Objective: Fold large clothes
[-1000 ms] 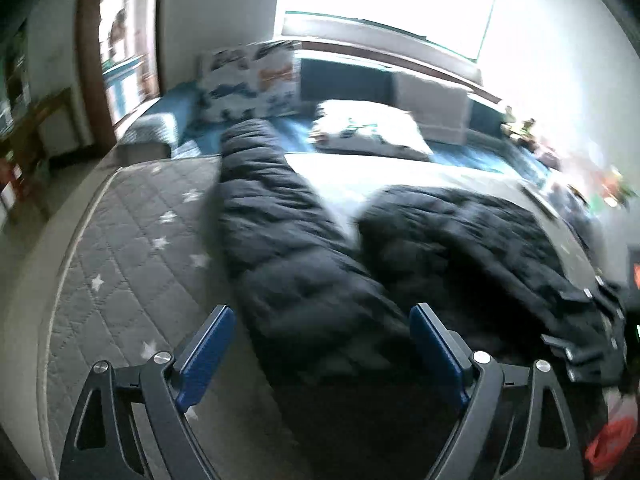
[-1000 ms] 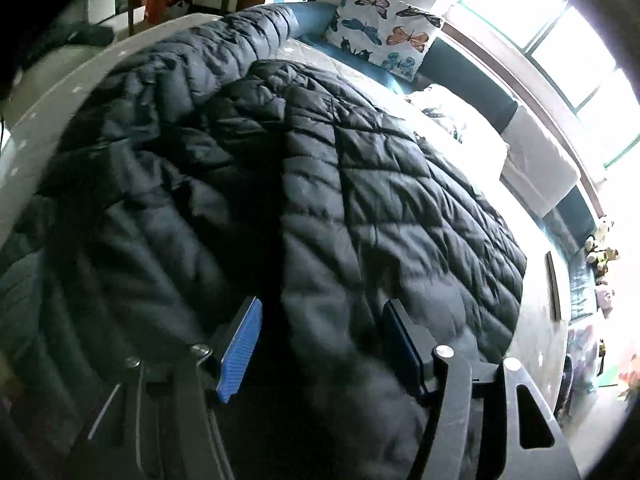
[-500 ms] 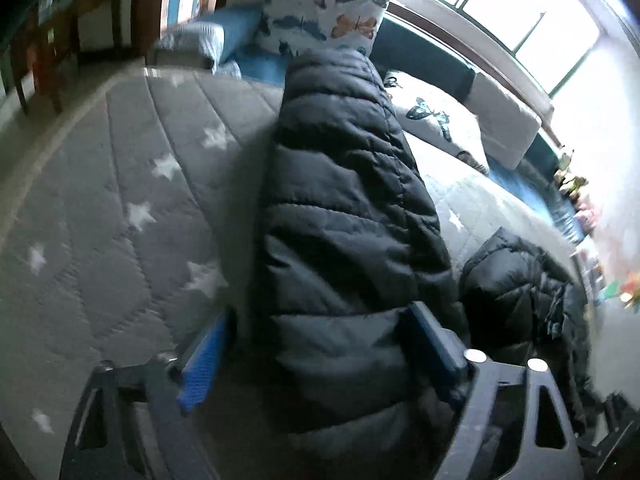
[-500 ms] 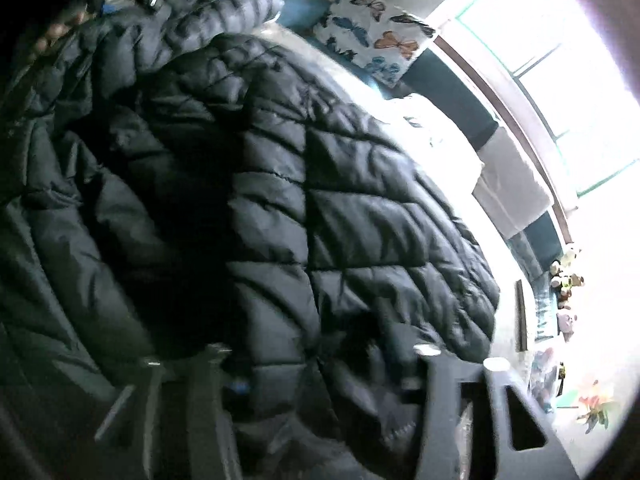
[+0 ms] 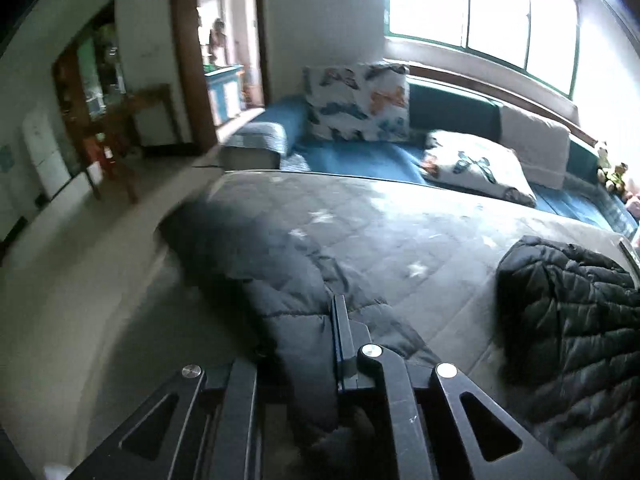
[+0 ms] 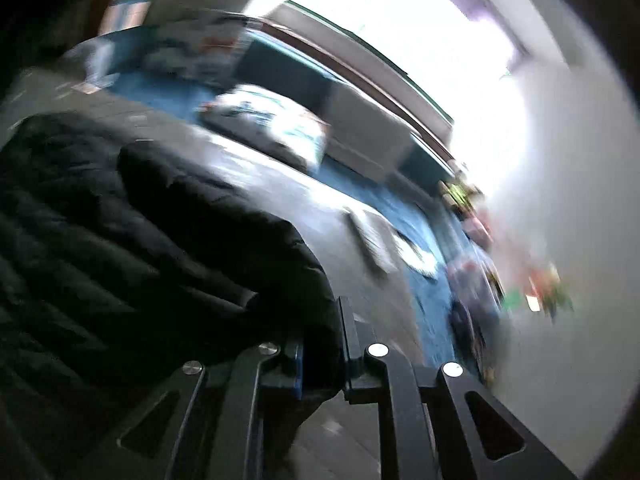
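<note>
Left gripper [image 5: 320, 344] clamped on the black quilted jacket [image 5: 280, 292]; right gripper [image 6: 320, 344], jaws just closing, pinches its fabric too. Jacket lies on the bed [image 5: 400, 232].

Black quilted jacket [image 5: 568, 312] on a grey star-patterned mattress [image 5: 400, 232]; butterfly-print pillow [image 5: 356, 100]; blue sofa [image 5: 360, 158].

Quick count from what I can see: one black puffer jacket [image 5: 568, 320] sprawled on one grey star-print mattress [image 5: 400, 232]. Behind the mattress, one blue sofa [image 5: 352, 156] with two butterfly pillows [image 5: 356, 100] on it, plus one plain beige cushion [image 5: 536, 148] further along. One big window [image 5: 480, 20] above the sofa. Two grippers, one per view.
</note>
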Available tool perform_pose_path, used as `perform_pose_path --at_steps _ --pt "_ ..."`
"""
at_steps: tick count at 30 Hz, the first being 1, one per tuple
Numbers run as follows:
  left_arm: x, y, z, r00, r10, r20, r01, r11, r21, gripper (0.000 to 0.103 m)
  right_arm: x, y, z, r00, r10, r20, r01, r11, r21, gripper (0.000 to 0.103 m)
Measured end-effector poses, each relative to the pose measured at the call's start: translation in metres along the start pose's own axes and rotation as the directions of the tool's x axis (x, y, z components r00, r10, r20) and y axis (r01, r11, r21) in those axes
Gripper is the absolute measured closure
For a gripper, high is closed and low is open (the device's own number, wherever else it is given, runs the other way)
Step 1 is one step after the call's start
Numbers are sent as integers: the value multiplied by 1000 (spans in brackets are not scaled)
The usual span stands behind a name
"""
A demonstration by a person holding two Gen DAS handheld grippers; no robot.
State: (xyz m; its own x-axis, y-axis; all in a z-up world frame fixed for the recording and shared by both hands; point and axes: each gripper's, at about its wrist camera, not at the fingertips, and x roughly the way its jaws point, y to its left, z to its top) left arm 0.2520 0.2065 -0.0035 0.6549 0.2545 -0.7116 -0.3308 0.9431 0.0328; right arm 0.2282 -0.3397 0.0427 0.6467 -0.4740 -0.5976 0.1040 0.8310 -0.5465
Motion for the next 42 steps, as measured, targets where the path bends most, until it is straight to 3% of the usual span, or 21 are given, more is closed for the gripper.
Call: perform_pose_path --at_steps 5,7,8,11,14,18,20,21,22,23,24,25,26,28,30,33,35,38,40,42 --pt "-5 31 -39 994 38 -99 -37 999 6 90 43 -69 -47 990 -22 -139 53 972 230 88" --pt "-1 35 -53 989 49 -141 -49 999 4 86 72 -87 -71 972 23 -233 59 939 339 88" --pt "0 38 -55 987 47 -154 -47 999 3 85 91 -97 -90 956 71 -284 59 904 424 88" --pt "-7 44 -59 984 6 -179 -9 1000 -16 80 106 -113 -122 923 186 -336 18 852 523 88" --pt "-26 53 -53 982 -55 -180 47 998 -45 71 95 -122 -129 921 209 -327 -2 845 536 88" --pt "-64 58 -40 985 -94 -148 86 995 -58 63 82 -141 -121 928 193 -317 20 828 561 74" --pt "-84 61 -34 988 -85 -130 79 995 -53 47 70 -148 -112 938 150 -311 45 839 542 68" --pt "-96 60 -31 990 -87 -108 82 995 -52 33 56 -149 -105 949 125 -288 50 845 533 67" --pt "-103 57 -23 991 -92 -92 88 995 -51 23 56 -156 -105 956 127 -264 32 851 525 64" --pt "-116 53 -16 993 -99 -70 97 995 -40 21 48 -150 -100 963 152 -224 -17 861 509 61" --pt "-124 49 -14 993 -107 -58 106 994 -31 21 39 -141 -95 963 200 -183 -88 868 489 52" --pt "-128 44 -6 991 -120 -51 119 993 -24 20 37 -133 -91 959 238 -156 -139 870 472 44" --pt "-135 37 -3 988 -147 -48 146 989 -16 19 31 -115 -87 949 292 -120 -214 875 435 43" --pt "-140 21 1 977 -202 -63 202 979 -13 17 33 -86 -86 928 356 -107 -294 880 373 43" --pt "-137 0 1 957 -271 -98 271 962 -13 17 52 -48 -90 901 402 -162 -343 890 302 43" --pt "-123 -28 3 932 -331 -149 333 943 -11 17 92 -12 -104 858 406 -316 -328 904 273 43" --pt "-110 -51 5 913 -362 -191 367 930 -11 17 103 -5 -103 849 396 -350 -322 913 251 43" --pt "-85 -88 10 884 -401 -241 411 911 -11 17 98 -10 -80 858 406 -313 -347 909 230 43" --pt "-68 -111 17 862 -432 -265 447 895 -4 17 94 -16 -64 845 454 -282 -395 886 243 43" --pt "-45 -134 26 832 -471 -293 487 873 -24 17 96 -19 -40 810 538 -234 -475 836 276 43"
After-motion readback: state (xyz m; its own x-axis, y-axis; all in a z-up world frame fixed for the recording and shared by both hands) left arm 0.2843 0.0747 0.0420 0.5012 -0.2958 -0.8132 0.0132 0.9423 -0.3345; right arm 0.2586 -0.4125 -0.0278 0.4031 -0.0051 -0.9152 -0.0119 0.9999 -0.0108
